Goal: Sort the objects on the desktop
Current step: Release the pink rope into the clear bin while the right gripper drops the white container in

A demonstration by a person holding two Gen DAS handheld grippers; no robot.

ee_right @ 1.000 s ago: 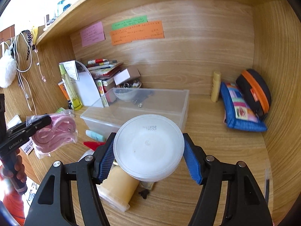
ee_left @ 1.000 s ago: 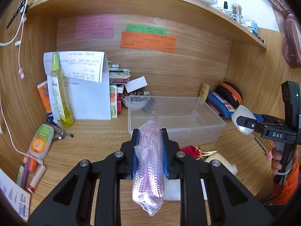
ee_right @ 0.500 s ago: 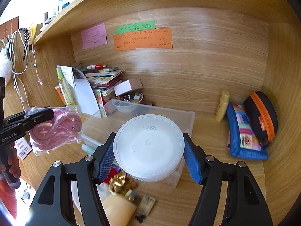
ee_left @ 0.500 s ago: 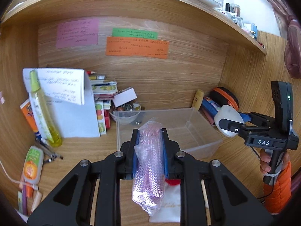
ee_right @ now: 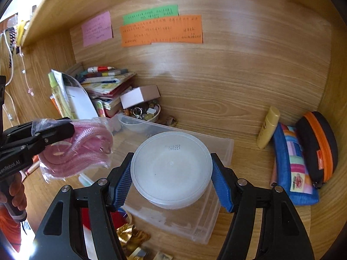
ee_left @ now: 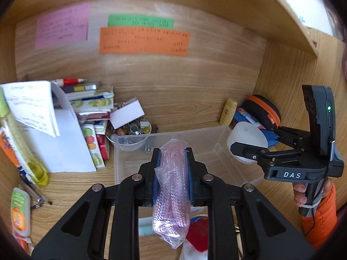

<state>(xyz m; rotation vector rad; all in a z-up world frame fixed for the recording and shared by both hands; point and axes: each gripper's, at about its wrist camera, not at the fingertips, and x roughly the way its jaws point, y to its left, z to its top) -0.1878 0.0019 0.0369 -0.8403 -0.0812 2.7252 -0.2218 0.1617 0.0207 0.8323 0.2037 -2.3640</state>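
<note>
My left gripper point(ee_left: 172, 159) is shut on a clear bag of pink cord point(ee_left: 172, 186), held above the near edge of a clear plastic bin point(ee_left: 208, 138). From the right wrist view the same bag of pink cord point(ee_right: 80, 149) hangs at the left, in the left gripper point(ee_right: 54, 130). My right gripper point(ee_right: 171, 179) is shut on a round white lidded tub point(ee_right: 171, 166), its blue pads point(ee_right: 122, 181) pressing both sides, over the clear plastic bin point(ee_right: 219, 149). In the left wrist view the right gripper point(ee_left: 243, 149) holds the white tub point(ee_left: 246, 139) at the bin's right end.
A stack of books and papers point(ee_left: 86, 104), a white box point(ee_left: 128, 112) and a bowl of trinkets point(ee_right: 145, 112) crowd the back left. A yellow tube point(ee_right: 267, 127), a blue pouch point(ee_right: 295, 169) and a black-orange case point(ee_right: 318, 147) lie right. Gold foil point(ee_right: 130, 236) and red cloth point(ee_left: 198, 236) lie in front.
Both grippers have moved forward toward the bin with their loads still held. The bin and back wall look nearer, and the tub now hangs over the bin.
</note>
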